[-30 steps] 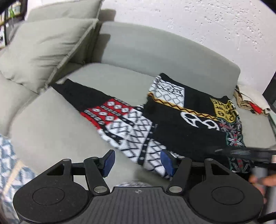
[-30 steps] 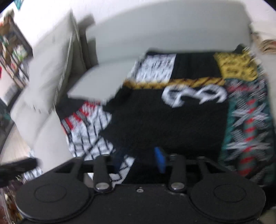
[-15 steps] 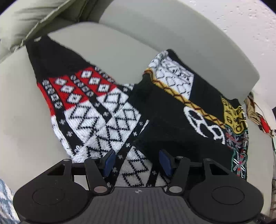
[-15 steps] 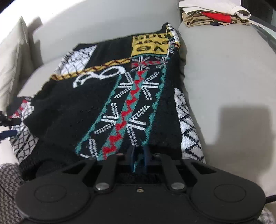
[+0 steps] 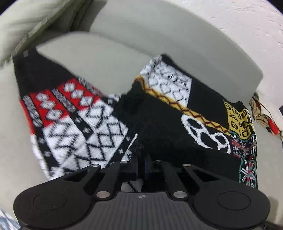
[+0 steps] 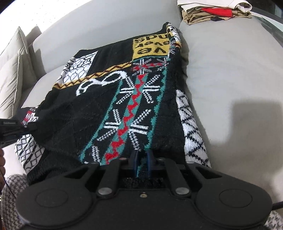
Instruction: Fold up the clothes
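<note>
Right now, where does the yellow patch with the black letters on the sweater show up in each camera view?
Left wrist: the yellow patch sits at the far right, at the sweater's right edge, near the folded clothes pile.
Right wrist: the yellow patch sits at top centre, left of that pile.
Shared landmark: the white looped motif, beside the patch.

One sweater [image 6: 109,109], two cushions [image 6: 10,74], one clothes pile [image 6: 214,12].

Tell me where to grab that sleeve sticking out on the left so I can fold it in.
Probably the sleeve's black cuff end, coming from the sofa's open left side: it lies flat, angled away from the sweater, nothing on it. Both grippers are shut on the hem.
</note>
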Motion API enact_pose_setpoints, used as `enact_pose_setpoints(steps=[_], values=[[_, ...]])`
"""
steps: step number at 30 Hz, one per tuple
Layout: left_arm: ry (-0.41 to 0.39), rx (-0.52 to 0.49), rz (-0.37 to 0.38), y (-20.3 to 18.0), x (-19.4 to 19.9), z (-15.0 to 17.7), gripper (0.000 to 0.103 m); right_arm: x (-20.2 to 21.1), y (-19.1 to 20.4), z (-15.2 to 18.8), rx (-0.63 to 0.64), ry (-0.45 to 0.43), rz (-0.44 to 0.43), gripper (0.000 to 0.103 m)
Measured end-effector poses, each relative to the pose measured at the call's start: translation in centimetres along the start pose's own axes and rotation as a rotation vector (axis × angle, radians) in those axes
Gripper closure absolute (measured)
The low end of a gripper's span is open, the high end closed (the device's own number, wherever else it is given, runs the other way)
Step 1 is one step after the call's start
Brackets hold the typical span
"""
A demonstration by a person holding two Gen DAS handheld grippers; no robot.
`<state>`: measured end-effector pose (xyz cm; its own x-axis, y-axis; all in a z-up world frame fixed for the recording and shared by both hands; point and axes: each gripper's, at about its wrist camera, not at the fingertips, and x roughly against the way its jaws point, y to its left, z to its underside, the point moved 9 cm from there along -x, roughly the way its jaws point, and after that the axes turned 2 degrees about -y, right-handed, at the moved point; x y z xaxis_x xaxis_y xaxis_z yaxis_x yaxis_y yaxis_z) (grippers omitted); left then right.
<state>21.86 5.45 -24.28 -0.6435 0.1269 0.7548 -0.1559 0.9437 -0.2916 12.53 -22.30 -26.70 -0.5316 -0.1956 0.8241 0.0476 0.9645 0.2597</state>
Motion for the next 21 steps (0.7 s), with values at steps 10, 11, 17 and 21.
enact_pose_setpoints(steps=[10, 11, 17, 21], values=[[-0.037, -0.171, -0.176, 1.3, 3.1, 1.1, 0.070, 4.1, 0.3, -1.8, 0.054, -0.074, 0.059, 0.064], [-0.068, -0.183, -0.169, 1.0, 3.7, 0.9, 0.074, 4.7, 0.2, -2.2, 0.061, -0.107, 0.073, 0.066], [-0.051, -0.294, -0.077, -2.0, 1.7, 1.5, 0.084, 2.8, 0.3, -3.1, 0.078, -0.126, 0.107, 0.080], [0.082, -0.420, -0.120, -2.2, -1.4, 4.0, 0.085, 0.3, -0.6, -1.2, 0.106, -0.064, 0.153, 0.080]])
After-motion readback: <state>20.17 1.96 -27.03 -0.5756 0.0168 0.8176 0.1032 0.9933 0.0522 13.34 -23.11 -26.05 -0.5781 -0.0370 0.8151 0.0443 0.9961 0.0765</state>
